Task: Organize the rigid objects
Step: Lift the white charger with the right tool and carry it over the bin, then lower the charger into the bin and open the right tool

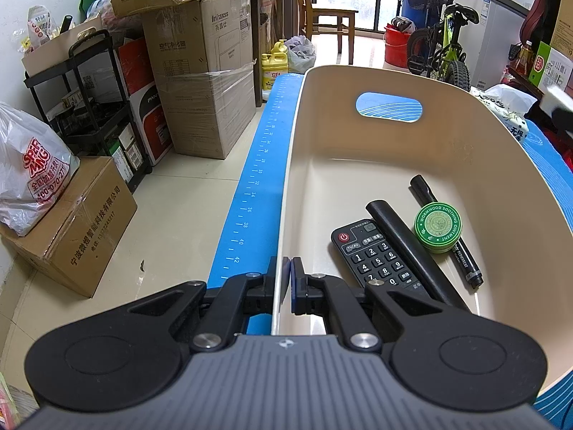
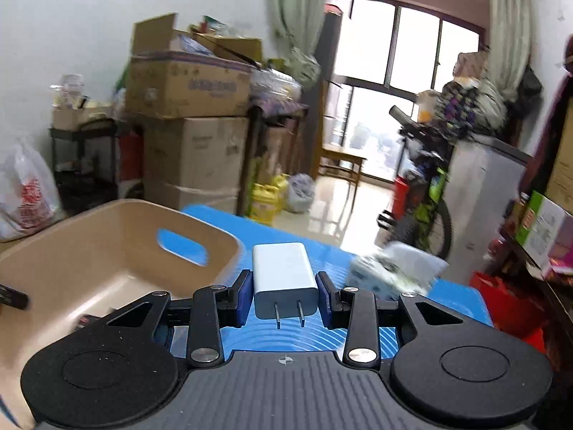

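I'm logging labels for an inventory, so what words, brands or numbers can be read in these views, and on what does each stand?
"WORMWOOD SOOTHING OINTMENT": green tin in the bin.
"PERMANENT": black marker.
"TV/AV" and digits 0 to 9: remote.
"24" to "42": ruler scale along the blue mat.
"400-070-271": white plastic bag.
"Inkaxss": cardboard box.
Chinese print on the boxes: not transcribed.
Right wrist view: blurred; the charger shows none.

Cluttered home storage room, stacked cardboard boxes [image 1: 200, 71], child's bicycle [image 1: 442, 46], wooden chair [image 1: 327, 14], curtained balcony window [image 2: 412, 53]
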`<state>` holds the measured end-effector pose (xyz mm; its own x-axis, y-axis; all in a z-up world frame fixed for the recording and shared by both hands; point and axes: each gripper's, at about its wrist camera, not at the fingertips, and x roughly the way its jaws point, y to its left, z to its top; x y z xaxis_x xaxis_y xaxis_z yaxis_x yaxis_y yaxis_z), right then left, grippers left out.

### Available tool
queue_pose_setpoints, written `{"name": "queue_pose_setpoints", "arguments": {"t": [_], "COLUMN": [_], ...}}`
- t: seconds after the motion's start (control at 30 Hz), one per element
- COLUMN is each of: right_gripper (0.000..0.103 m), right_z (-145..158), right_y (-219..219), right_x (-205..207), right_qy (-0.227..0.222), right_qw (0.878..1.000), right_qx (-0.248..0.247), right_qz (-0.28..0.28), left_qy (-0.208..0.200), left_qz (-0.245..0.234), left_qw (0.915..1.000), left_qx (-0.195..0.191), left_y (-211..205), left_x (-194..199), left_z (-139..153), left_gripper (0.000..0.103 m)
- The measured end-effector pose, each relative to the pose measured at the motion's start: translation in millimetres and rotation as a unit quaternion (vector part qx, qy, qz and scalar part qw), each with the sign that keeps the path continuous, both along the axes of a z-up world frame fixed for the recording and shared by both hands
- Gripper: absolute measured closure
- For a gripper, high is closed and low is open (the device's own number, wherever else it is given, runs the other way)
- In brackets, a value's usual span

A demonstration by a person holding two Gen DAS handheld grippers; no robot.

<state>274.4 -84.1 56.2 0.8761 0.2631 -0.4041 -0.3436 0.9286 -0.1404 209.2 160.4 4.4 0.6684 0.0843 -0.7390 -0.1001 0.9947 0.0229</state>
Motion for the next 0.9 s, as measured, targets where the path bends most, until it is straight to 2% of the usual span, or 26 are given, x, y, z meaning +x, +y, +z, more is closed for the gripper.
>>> {"name": "queue_pose_setpoints", "arguments": {"t": [0.23, 0.5, 0.7, 0.8, 0.9], "right_gripper": [0.060, 0.060, 0.060, 0.060, 0.060], "right_z": [17, 12, 3, -3, -9], "right_y": [46, 96, 125, 133, 141], "right_x": [-11, -18, -20, -13, -10], "right_qy": [-0.007, 0.016, 0.053, 0.105, 0.130], "right_qw": [0.998, 0.992, 0.985, 0.978, 0.973], "right_qx": [-0.012, -0.048, -0.076, -0.070, -0.081], "right_qz": [0.059, 0.115, 0.147, 0.166, 0.174], "left_qy": [0.000, 0.000, 0.000, 0.000, 0.000], "left_qz": [0.000, 0.000, 0.000, 0.000, 0.000], "left_qw": [1.0000, 1.0000, 1.0000, 1.0000, 1.0000], "left_qx": [0.000, 0.000, 0.000, 0.001, 0.001], "left_y": [0, 0, 0, 0, 0], "left_x": [0, 0, 0, 0, 0], "left_z": [0, 0, 0, 0, 0], "left_gripper": [0.097, 0.097, 0.097, 0.097, 0.097]}}
